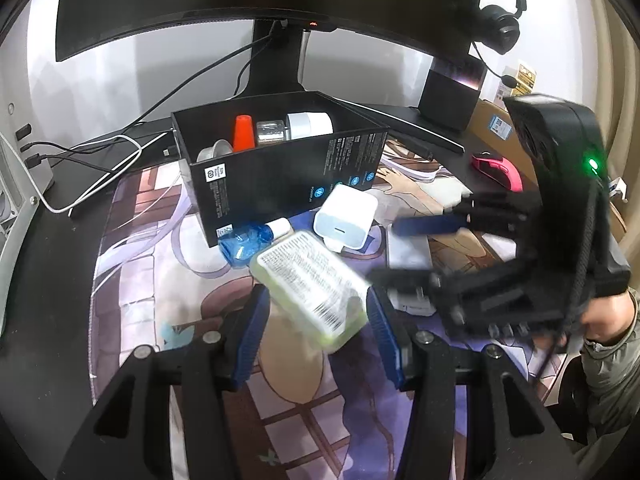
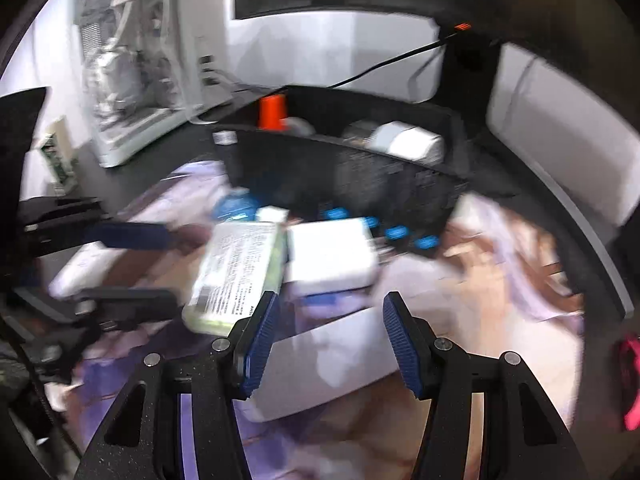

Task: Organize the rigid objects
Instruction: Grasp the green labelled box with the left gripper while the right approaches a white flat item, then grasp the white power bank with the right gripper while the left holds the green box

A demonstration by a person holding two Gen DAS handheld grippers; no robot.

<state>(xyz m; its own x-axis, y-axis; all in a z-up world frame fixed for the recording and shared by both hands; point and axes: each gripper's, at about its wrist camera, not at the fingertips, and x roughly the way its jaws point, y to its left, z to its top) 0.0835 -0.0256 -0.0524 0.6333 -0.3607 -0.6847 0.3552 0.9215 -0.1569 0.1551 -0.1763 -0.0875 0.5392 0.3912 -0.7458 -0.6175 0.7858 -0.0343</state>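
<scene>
Between my left gripper's (image 1: 316, 308) spread jaws the green-edged labelled case (image 1: 314, 290) lies unpinched on the mat, my right gripper (image 2: 328, 332) gaping empty beside it; next I squeeze, then lift toward the black box (image 1: 288, 176).

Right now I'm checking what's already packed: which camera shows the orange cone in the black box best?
The left wrist view: the orange cone stands sharp and upright inside the black box. The right wrist view shows it too, but motion-blurred and partly cut by the box wall.

Black box (image 1: 280, 168), orange cone (image 1: 244, 133), blue bottle (image 1: 246, 242), white charger (image 1: 346, 217), pink mouse (image 1: 498, 168).
</scene>
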